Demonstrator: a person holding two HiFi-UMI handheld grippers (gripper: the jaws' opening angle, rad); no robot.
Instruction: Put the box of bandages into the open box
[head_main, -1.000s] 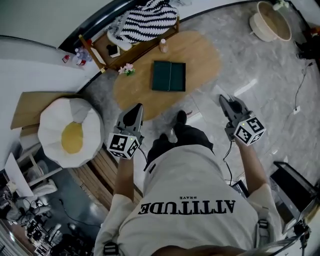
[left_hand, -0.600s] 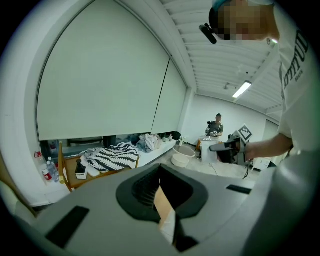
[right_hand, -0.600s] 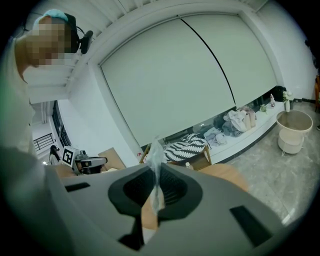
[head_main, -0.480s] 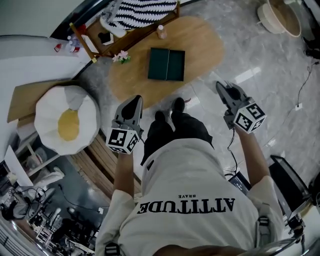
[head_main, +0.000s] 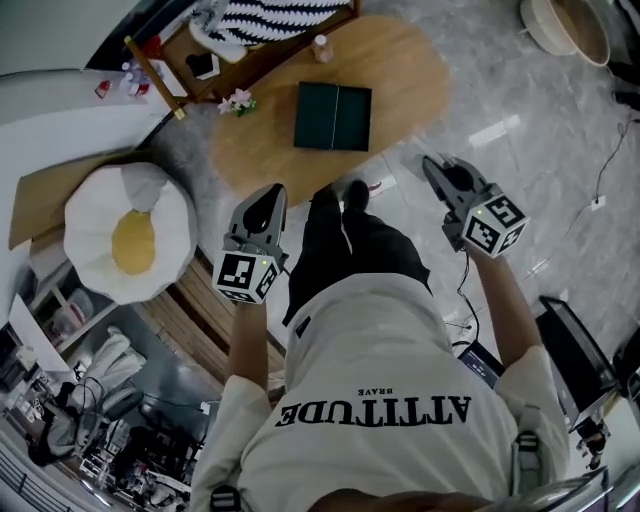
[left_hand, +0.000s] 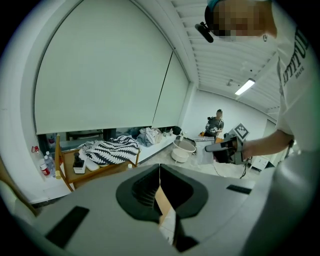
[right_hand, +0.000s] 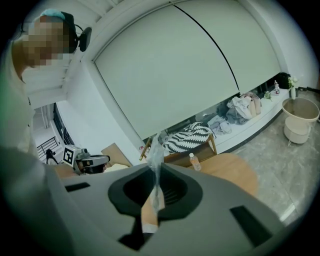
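In the head view we stand short of the oval light-wood table (head_main: 400, 70) at upper centre, where a flat dark green box in two panels (head_main: 333, 117) lies; we take it for the open box, though we cannot confirm that from here. We cannot pick out the box of bandages in any view. We expect a small card carton: light, fairly stiff but easy to dent, best taken across its two narrow sides with mild pressure. The left gripper (head_main: 270, 192) and the right gripper (head_main: 432, 165) hang either side of our legs, well apart from the table, touching nothing. In the left gripper view the jaws meet in one closed seam with nothing between them. In the right gripper view the jaws likewise sit together and empty, pointing toward the table beyond.
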